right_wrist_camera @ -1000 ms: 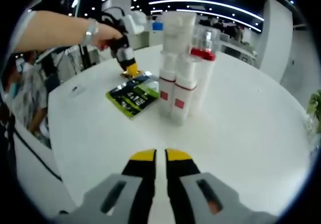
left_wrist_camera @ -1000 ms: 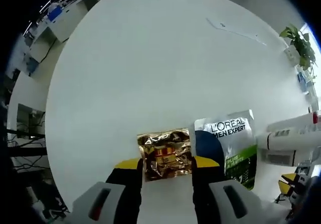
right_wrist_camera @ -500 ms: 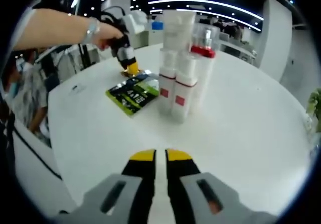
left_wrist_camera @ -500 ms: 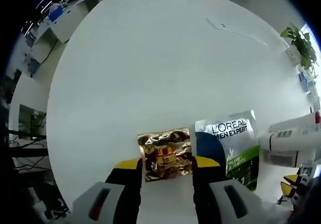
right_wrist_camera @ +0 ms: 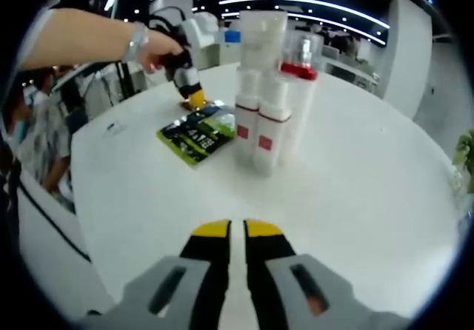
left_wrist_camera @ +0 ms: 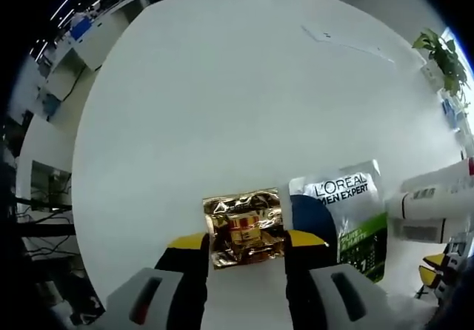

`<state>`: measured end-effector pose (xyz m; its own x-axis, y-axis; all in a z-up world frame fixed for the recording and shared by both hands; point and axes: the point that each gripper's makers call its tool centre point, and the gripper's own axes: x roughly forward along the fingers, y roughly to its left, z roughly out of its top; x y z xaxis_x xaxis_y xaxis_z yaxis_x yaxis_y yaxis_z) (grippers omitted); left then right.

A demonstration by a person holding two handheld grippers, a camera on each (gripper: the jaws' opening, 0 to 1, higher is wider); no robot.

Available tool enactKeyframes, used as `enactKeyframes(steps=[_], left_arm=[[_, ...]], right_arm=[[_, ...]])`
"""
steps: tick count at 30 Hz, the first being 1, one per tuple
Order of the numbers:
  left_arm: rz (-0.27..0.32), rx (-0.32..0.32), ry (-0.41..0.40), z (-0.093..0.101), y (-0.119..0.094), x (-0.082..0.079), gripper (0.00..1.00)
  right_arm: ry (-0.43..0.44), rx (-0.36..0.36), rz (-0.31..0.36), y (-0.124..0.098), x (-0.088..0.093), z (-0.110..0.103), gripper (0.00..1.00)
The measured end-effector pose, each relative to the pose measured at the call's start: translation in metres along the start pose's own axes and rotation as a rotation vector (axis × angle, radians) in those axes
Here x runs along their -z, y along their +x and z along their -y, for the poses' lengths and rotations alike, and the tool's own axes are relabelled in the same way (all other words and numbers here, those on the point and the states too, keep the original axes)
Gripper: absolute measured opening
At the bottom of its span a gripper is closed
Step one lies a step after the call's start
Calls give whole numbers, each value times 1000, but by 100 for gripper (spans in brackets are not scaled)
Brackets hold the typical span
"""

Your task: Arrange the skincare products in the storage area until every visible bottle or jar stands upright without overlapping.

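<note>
Two fingers of the left gripper (left_wrist_camera: pixel 244 243) straddled the gold sachet (left_wrist_camera: pixel 244 227) flat on the tabletop (left_wrist_camera: pixel 222 108), apparently gripping it; right gripper (right_wrist_camera: pixel 229 230) hung closed, empty, clear of the upright bottles (right_wrist_camera: pixel 268 123)

A crinkled, glossy gold foil sachet (left_wrist_camera: pixel 244 229) is seen. The L'Oreal pouch (left_wrist_camera: pixel 344 213) is finished in smooth, shiny film. The white bottles (right_wrist_camera: pixel 263 126) appear as matt plastic. The table (left_wrist_camera: pixel 222 100) is smooth, matt white.

Round white table (left_wrist_camera: pixel 222 86); potted plant (left_wrist_camera: pixel 442 58) at edge; ceiling light strips (right_wrist_camera: pixel 311 4); desks (left_wrist_camera: pixel 96 30) beyond.
</note>
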<state>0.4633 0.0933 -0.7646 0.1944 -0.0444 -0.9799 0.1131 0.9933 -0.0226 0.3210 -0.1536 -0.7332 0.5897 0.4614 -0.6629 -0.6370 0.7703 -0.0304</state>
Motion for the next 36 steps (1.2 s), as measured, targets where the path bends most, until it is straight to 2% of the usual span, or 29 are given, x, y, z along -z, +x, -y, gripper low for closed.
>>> enactKeyframes(steps=[11,24,30,36], left_arm=[[14,-6,-1,-4,1,-1,45],[34,19,-5,0,-6,-1,47],[86,42,-21,-1,-19,-10,47],[138,45,19,1,-35,-13,46]], right_arm=[[0,-4,0,1,-1,1,6],[-16,-5,-5,1,-1,2,6],[-18,-5,-8,1,1,2,6],[-17,-10,-4,2,-1,2,6]])
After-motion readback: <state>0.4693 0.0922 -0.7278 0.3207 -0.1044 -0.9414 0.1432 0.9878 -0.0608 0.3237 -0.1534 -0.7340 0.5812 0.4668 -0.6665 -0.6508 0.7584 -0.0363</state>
